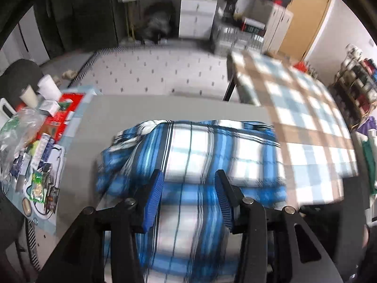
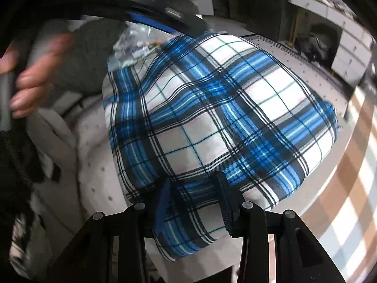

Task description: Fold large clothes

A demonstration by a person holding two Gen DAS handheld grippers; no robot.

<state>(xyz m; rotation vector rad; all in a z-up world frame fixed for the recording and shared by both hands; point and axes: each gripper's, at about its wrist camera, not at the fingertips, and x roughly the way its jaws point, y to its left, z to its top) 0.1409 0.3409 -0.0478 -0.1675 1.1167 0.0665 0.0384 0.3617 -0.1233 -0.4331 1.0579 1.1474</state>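
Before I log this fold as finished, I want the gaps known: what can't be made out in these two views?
- Left wrist view: the plaid shirt is motion-blurred, so its creases are unreadable; its near end is hidden by the left gripper.
- Right wrist view: whether the right gripper pinches the shirt is unclear, as cloth drapes over its fingers.
- Right wrist view: the hand is blurred and cut off by the left edge.
- Left wrist view: the clutter is too small to identify.

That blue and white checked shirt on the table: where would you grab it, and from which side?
Judging by how it lies, take the blue plaid shirt by its near folded edge, coming down from above on the holder's side. There the cloth bunches into a thick lip hanging over the grey table, so two fingers can pinch several layers together. The flat middle gives nothing to pinch.
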